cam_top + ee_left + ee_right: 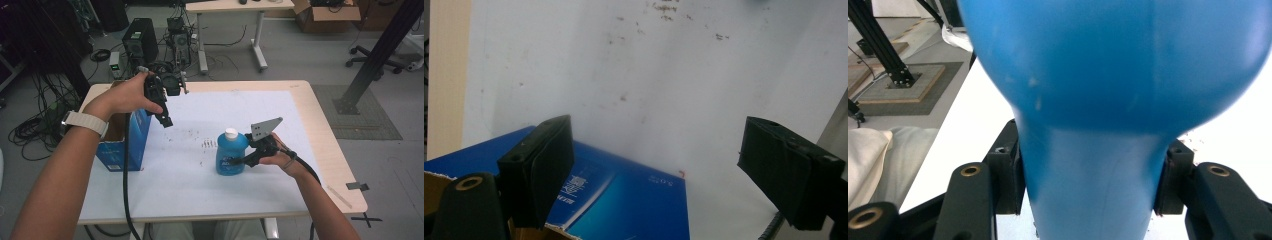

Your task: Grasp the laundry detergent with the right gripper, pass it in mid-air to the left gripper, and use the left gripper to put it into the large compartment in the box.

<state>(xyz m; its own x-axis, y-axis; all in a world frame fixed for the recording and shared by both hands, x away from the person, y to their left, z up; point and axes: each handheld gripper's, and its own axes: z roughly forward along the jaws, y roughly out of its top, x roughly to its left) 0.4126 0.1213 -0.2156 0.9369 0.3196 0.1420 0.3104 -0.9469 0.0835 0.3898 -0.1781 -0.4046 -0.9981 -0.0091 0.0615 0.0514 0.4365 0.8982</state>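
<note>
You've got the right gripper (246, 159) clamped on the blue bottle (231, 152), upright mid-table, prob. for boxing, while your left gripper (166, 120), jaws apart & empty, hovers over the blue box (125, 145).

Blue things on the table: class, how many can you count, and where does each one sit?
2. A blue bottle stands near the table's middle, gripped by the right gripper. A blue box stands at the left edge.
</note>
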